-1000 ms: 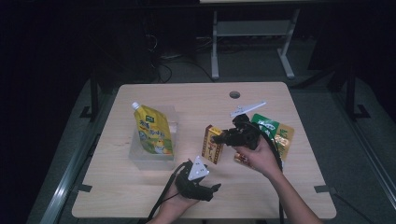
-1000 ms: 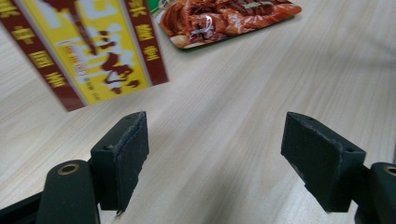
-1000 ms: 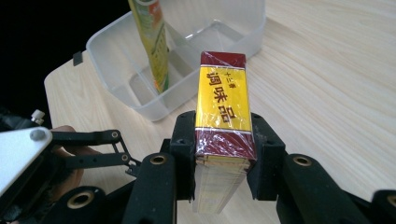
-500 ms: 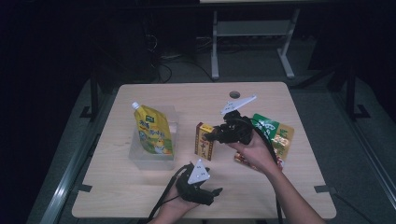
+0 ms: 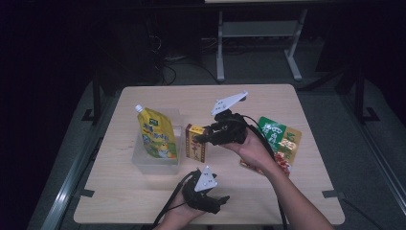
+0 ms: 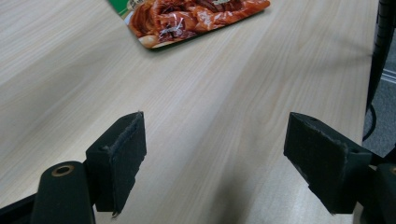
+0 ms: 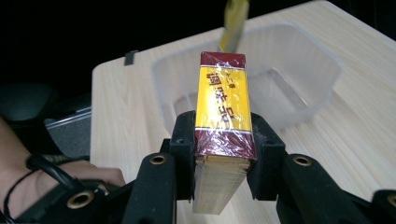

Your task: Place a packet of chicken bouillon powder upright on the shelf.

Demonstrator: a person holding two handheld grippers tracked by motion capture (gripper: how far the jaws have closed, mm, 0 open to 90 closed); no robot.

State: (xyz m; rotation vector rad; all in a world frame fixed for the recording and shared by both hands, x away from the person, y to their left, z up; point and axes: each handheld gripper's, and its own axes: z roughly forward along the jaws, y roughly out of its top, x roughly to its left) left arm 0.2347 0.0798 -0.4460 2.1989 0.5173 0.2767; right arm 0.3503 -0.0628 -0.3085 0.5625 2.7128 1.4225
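Note:
My right gripper (image 5: 202, 137) is shut on a dark-red and yellow box (image 5: 195, 143) and holds it above the table, just right of a clear plastic tub (image 5: 143, 162). In the right gripper view the box (image 7: 223, 107) is clamped between both pads, and the tub (image 7: 303, 60) lies beyond it. A yellow pouch (image 5: 157, 134) stands in the tub. My left gripper (image 5: 216, 200) rests near the table's front edge. Its jaws are wide open over bare wood (image 6: 219, 154) with nothing between them.
A green and red snack packet (image 5: 282, 139) lies flat on the table's right side, behind my right hand; its red end (image 6: 196, 18) lies ahead of the left jaws. A black cable (image 6: 380, 46) hangs at the table edge.
My right gripper has carried the box left and up, from beside the snack packet to next to the tub. The left gripper has stayed in place.

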